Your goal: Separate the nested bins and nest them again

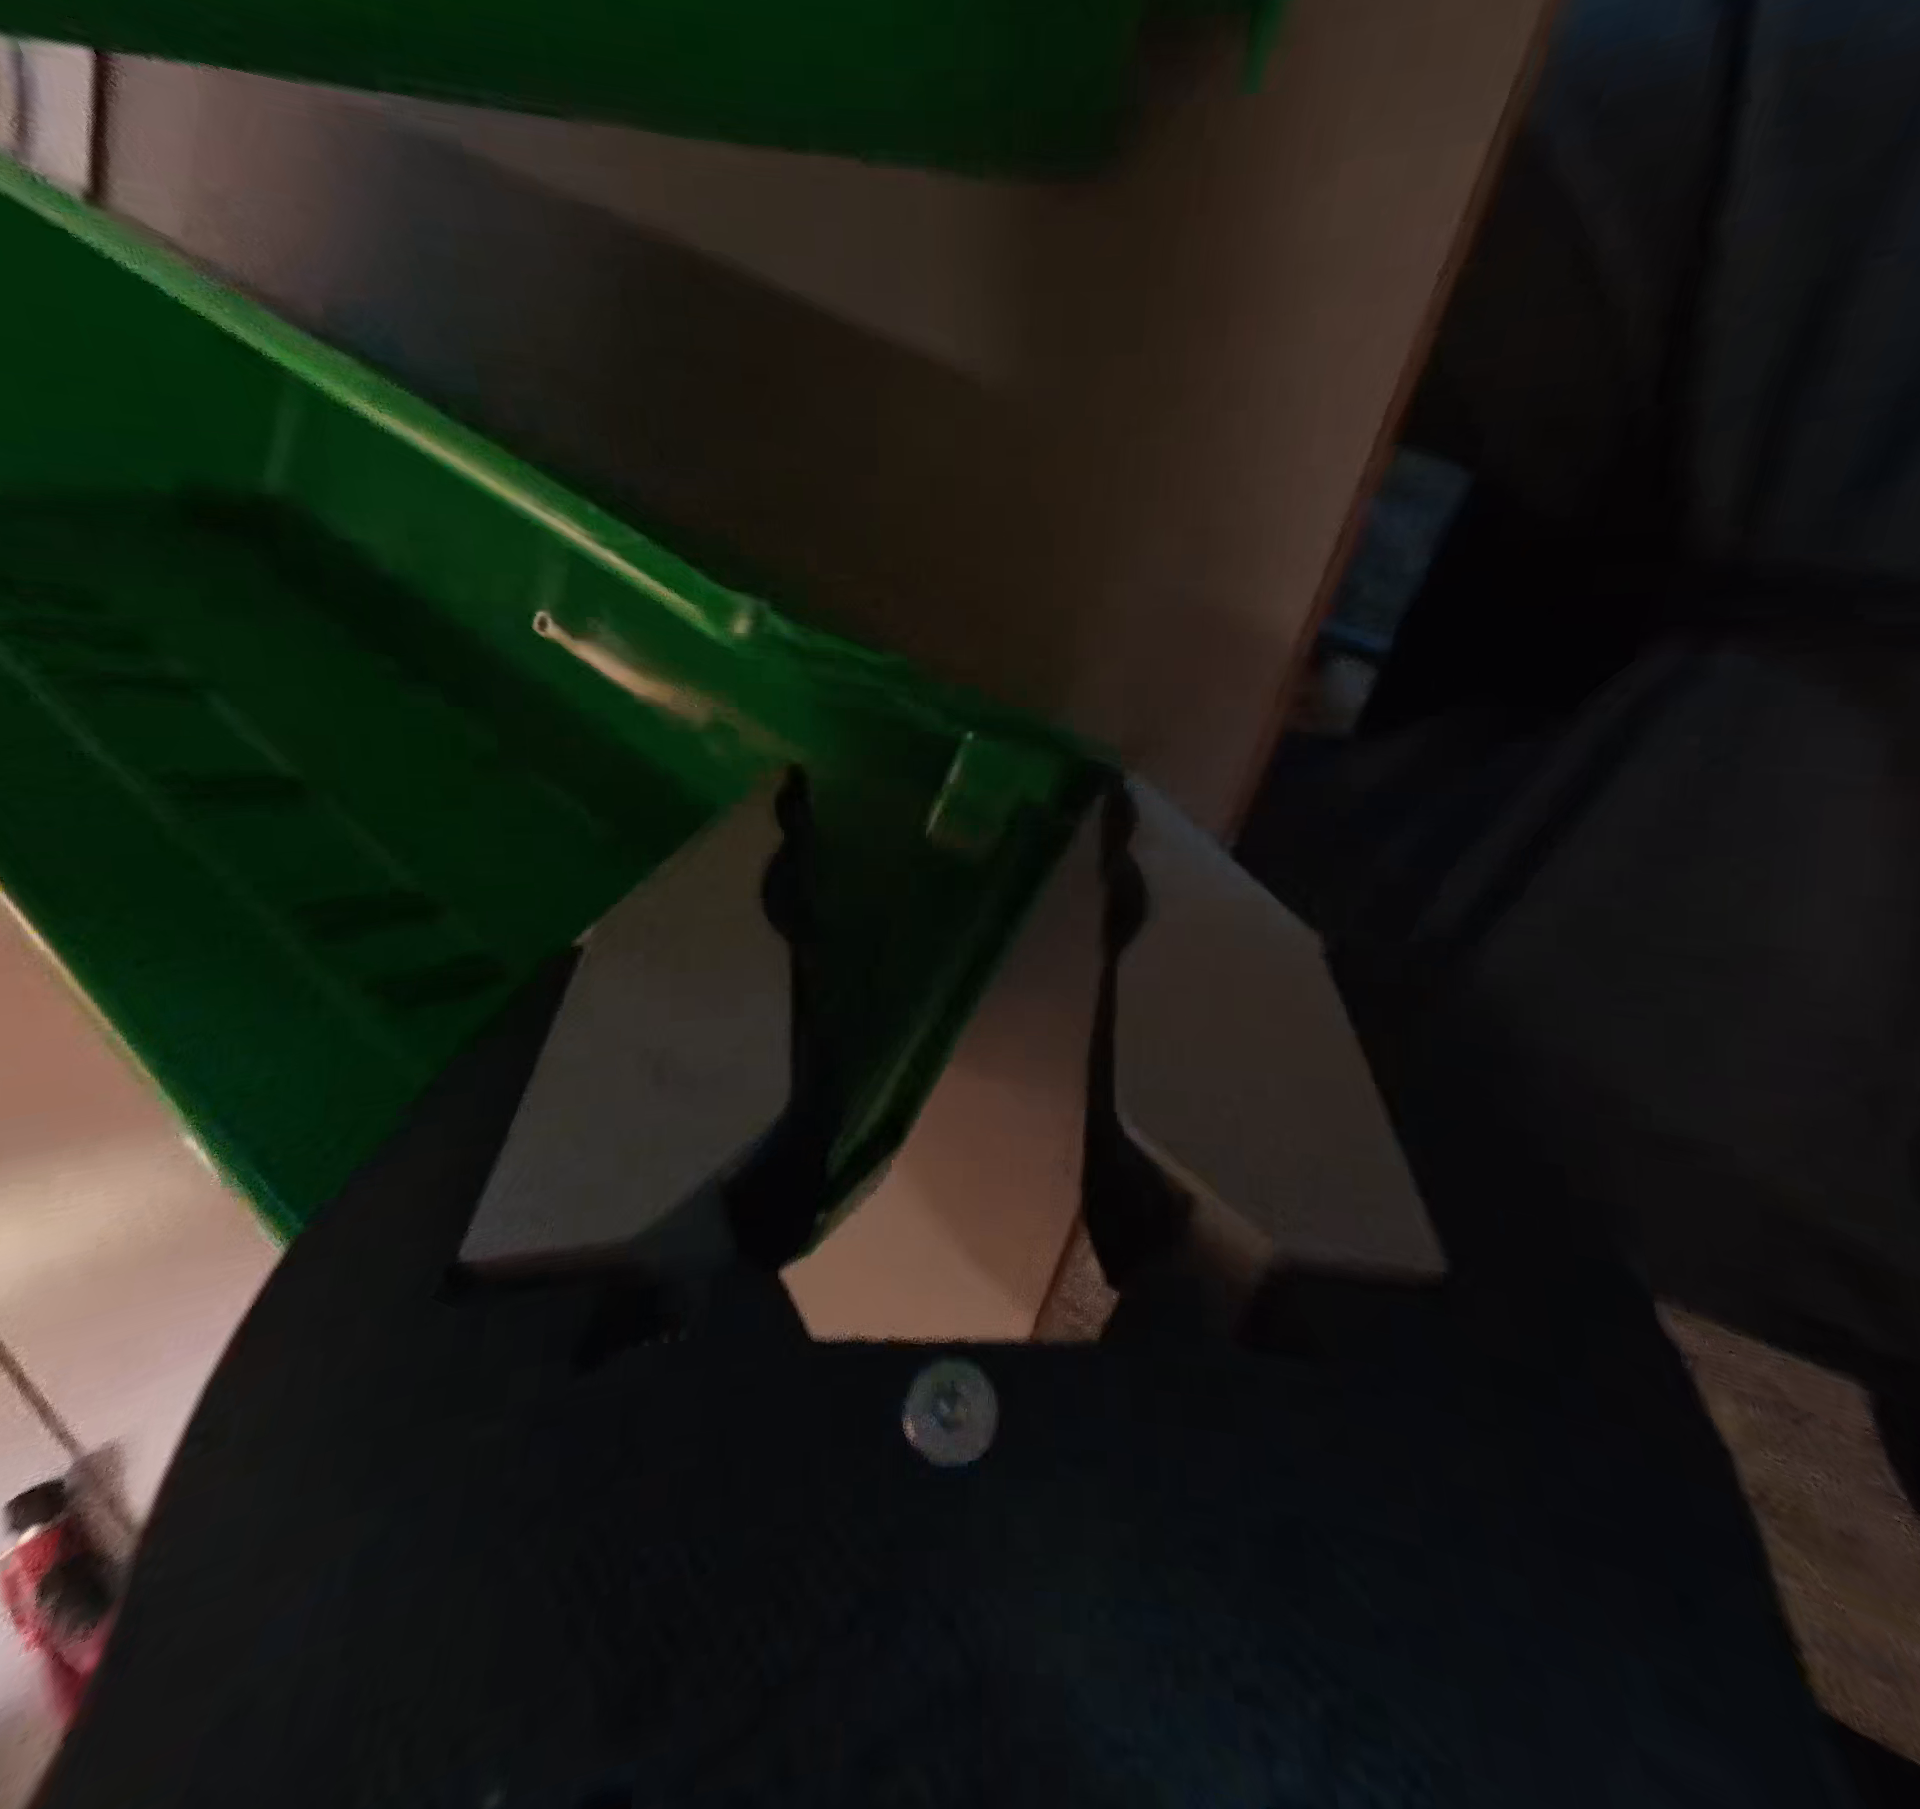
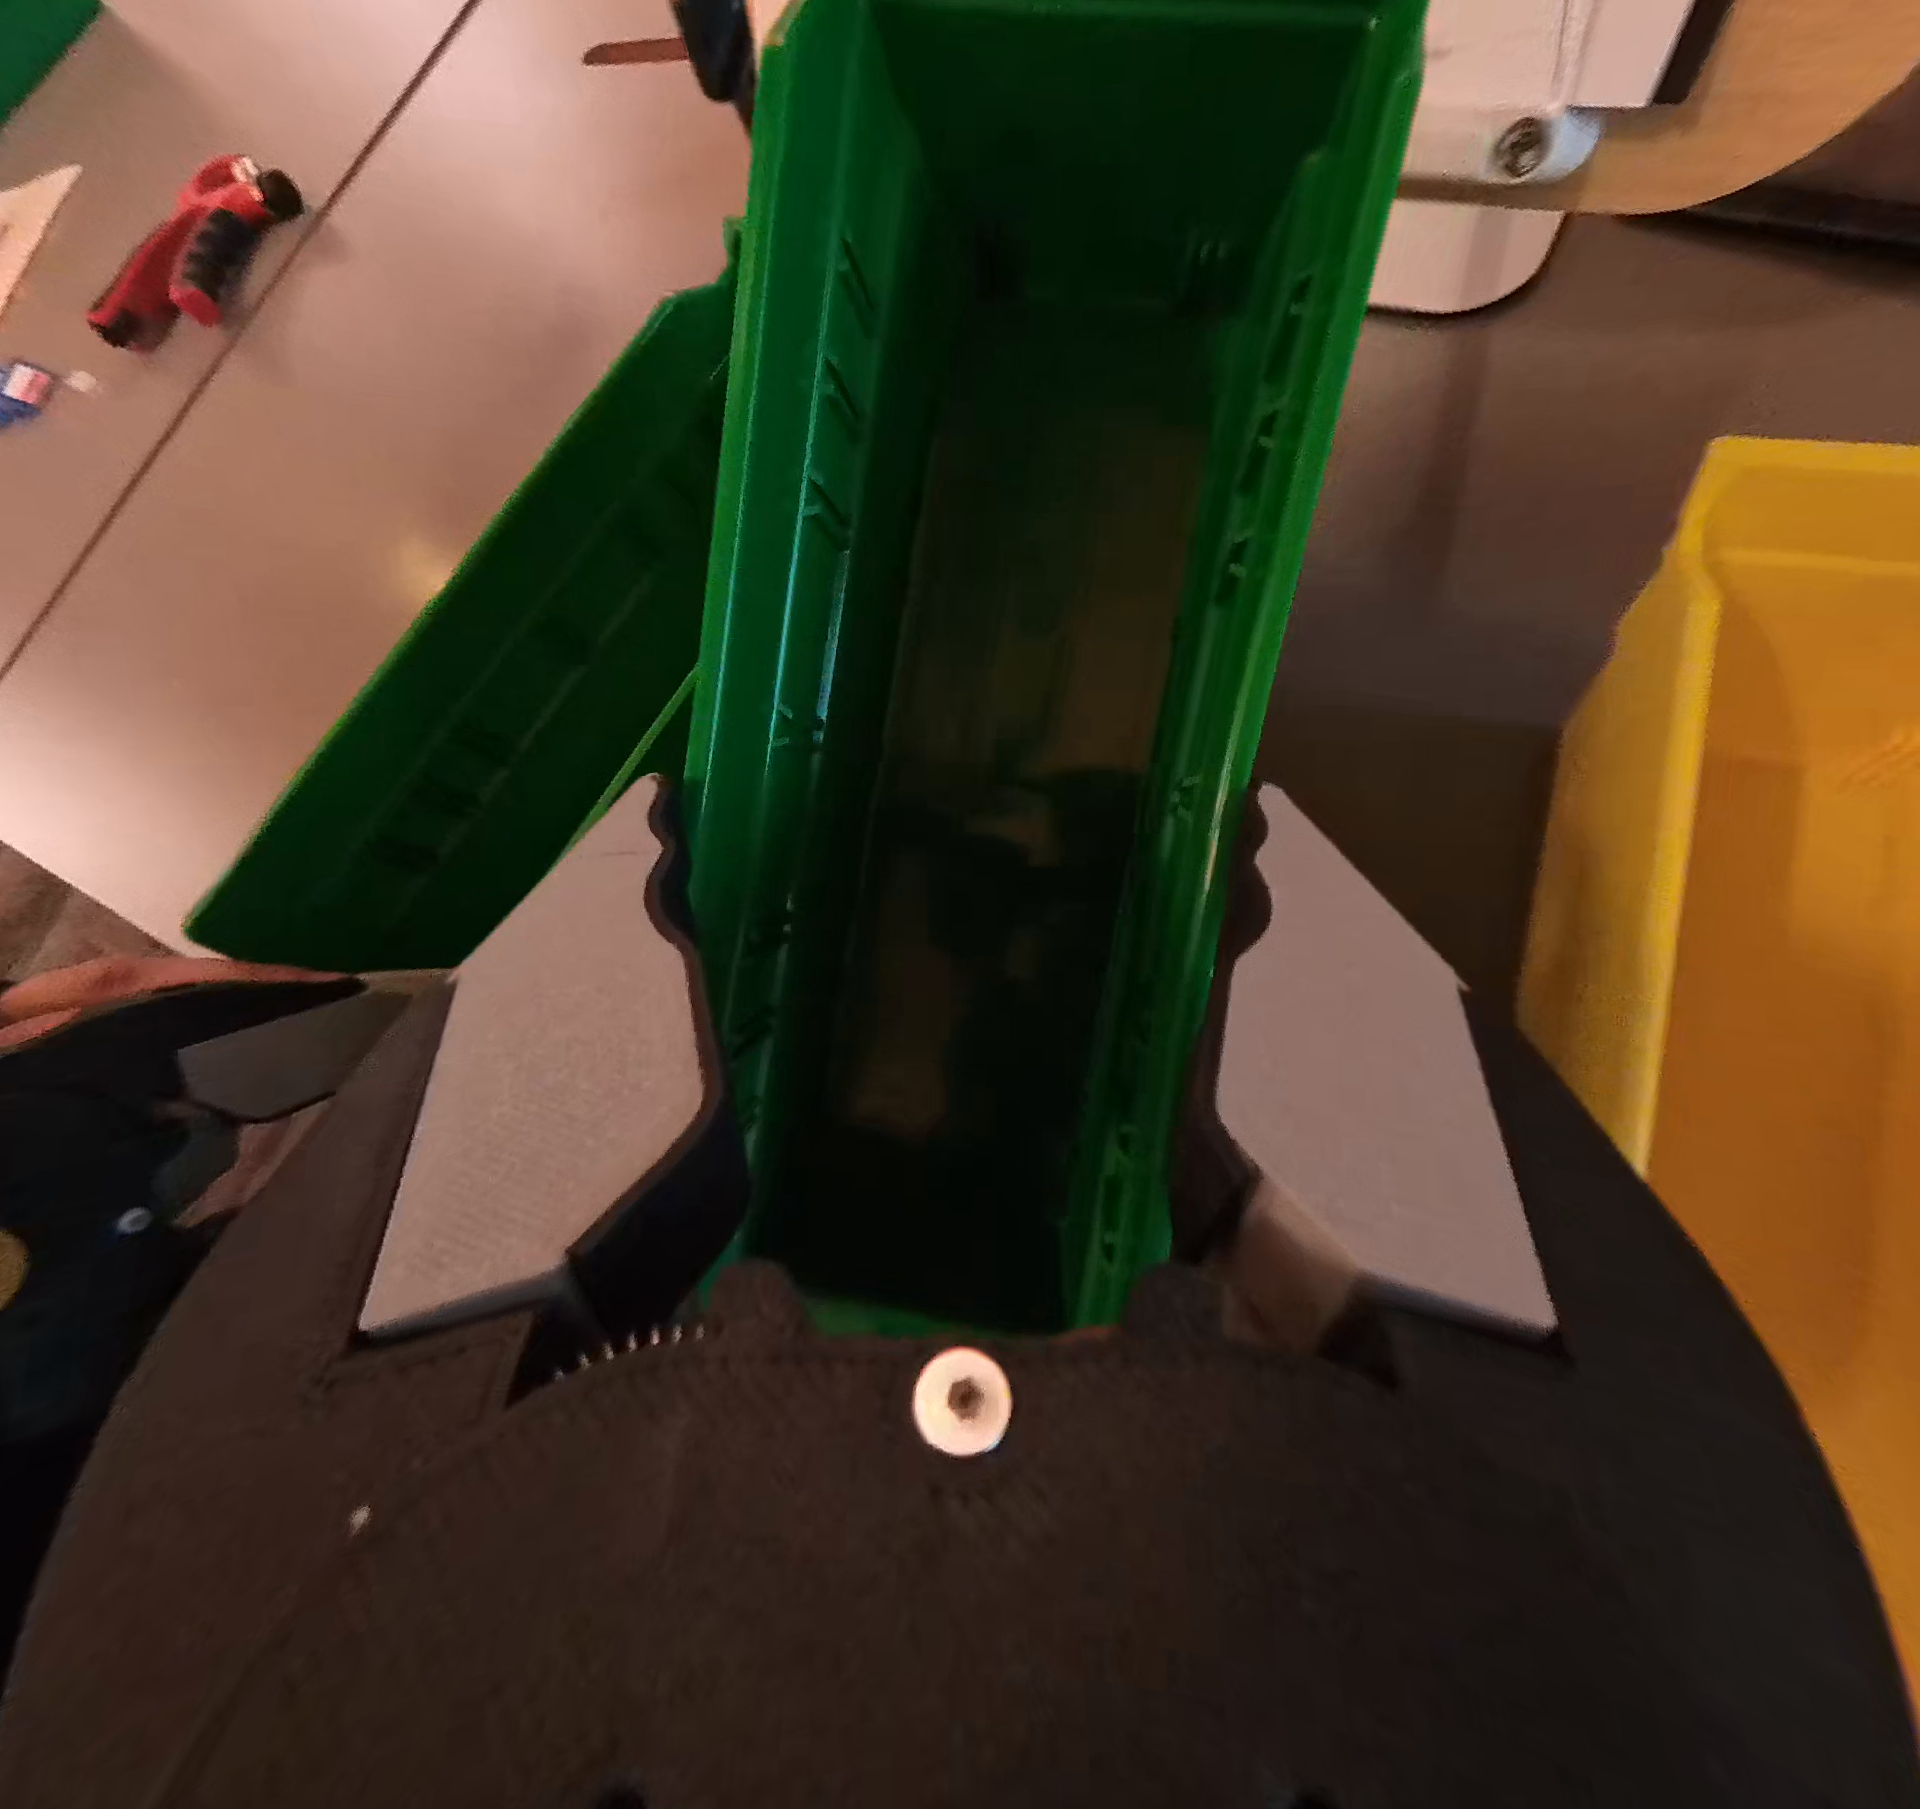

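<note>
Two green bins, apart. The right gripper [image 2: 961, 938] clamps one bin [image 2: 1049, 512] by its sides, long axis pointing straight away, over the counter [image 2: 312, 533]. The left gripper [image 1: 951, 845] pinches the second bin [image 1: 312, 772] at its corner, tilted leftward. One yellow bin [image 2: 1766, 824] stands right.

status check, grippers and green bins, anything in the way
Left gripper shut on tilted green plastic bin. Right gripper shut on second green bin. Yellow bin alongside.
</note>
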`<state>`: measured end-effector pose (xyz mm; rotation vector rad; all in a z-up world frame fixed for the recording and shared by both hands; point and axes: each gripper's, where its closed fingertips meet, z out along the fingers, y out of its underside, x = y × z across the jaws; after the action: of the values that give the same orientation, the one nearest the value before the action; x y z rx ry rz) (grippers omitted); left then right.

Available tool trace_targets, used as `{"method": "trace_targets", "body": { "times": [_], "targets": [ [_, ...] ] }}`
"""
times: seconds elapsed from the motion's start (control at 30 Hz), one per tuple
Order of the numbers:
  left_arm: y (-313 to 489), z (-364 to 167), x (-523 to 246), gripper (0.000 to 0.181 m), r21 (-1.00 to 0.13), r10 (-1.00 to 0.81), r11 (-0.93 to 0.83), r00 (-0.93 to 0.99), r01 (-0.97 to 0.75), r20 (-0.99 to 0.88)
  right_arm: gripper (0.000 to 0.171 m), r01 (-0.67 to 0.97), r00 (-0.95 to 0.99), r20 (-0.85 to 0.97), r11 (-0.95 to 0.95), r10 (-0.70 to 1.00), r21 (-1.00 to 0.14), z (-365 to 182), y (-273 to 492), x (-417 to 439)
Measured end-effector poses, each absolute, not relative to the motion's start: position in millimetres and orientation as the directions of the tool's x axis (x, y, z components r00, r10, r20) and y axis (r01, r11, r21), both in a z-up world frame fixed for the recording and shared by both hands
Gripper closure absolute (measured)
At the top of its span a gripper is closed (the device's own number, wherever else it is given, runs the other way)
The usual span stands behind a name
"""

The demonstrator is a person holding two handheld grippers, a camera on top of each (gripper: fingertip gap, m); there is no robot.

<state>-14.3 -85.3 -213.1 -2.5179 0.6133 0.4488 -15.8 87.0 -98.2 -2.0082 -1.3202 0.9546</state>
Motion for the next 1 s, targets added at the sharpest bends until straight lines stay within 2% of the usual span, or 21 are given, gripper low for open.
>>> {"method": "trace_targets", "body": {
  "times": [0.13, 0.17, 0.2, 0.27, 0.37, 0.47, 0.57, 0.67, 0.77, 0.83, 0.87, 0.9, 1.0],
  "targets": [
    [-91, -213, -31, 0.137, -0.358, -0.272, -0.822, 0.858, -0.443, -0.437, 0.061, 0.628, 0.222, -0.275, -0.353, 0.936, -0.694, -121, 69, -17],
    [-93, -211, -37, 0.146, -0.358, -0.252, -0.828, 0.857, -0.431, -0.449, 0.069, 0.645, 0.209, -0.277, -0.345, 0.938, -0.682, -129, 66, -17],
    [-96, -208, -45, 0.152, -0.366, -0.218, -0.837, 0.861, -0.407, -0.458, 0.074, 0.642, 0.194, -0.288, -0.343, 0.938, -0.686, -130, 62, -19],
    [-110, -209, -62, 0.154, -0.359, -0.174, -0.867, 0.884, -0.346, -0.434, 0.073, 0.603, 0.158, -0.304, -0.336, 0.939, -0.724, -122, 57, -22],
    [-132, -214, -78, 0.156, -0.338, -0.233, -0.850, 0.865, -0.403, -0.445, 0.064, 0.557, 0.074, -0.341, -0.323, 0.937, -0.766, -99, 42, -22],
    [-154, -214, -82, 0.157, -0.331, -0.296, -0.826, 0.851, -0.456, -0.434, 0.068, 0.572, -0.159, -0.311, -0.169, 0.937, -0.803, -77, 4, 0],
    [-172, -214, -80, 0.157, -0.337, -0.354, -0.795, 0.837, -0.504, -0.418, 0.075, 0.610, -0.346, -0.183, 0.073, 0.920, -0.789, -79, -17, 44],
    [-181, -214, -74, 0.157, -0.331, -0.414, -0.755, 0.803, -0.566, -0.428, 0.079, 0.693, -0.465, -0.056, 0.324, 0.884, -0.644, -110, -18, 95],
    [-185, -214, -69, 0.157, -0.318, -0.446, -0.739, 0.785, -0.594, -0.429, 0.091, 0.698, -0.575, 0.069, 0.533, 0.815, -0.479, -140, -13, 126],
    [-185, -214, -67, 0.157, -0.312, -0.453, -0.738, 0.783, -0.598, -0.427, 0.107, 0.705, -0.590, 0.144, 0.594, 0.794, -0.388, -157, -6, 127],
    [-184, -214, -67, 0.157, -0.311, -0.455, -0.738, 0.781, -0.599, -0.428, 0.107, 0.711, -0.598, 0.154, 0.610, 0.786, -0.349, -166, -6, 126],
    [-183, -214, -66, 0.157, -0.310, -0.455, -0.737, 0.780, -0.600, -0.429, 0.110, 0.720, -0.605, 0.151, 0.618, 0.782, -0.315, -176, -8, 124],
    [-182, -214, -63, 0.157, -0.312, -0.456, -0.737, 0.781, -0.600, -0.426, 0.136, 0.736, -0.631, 0.088, 0.630, 0.771, -0.248, -201, -23, 119]
  ]
}}
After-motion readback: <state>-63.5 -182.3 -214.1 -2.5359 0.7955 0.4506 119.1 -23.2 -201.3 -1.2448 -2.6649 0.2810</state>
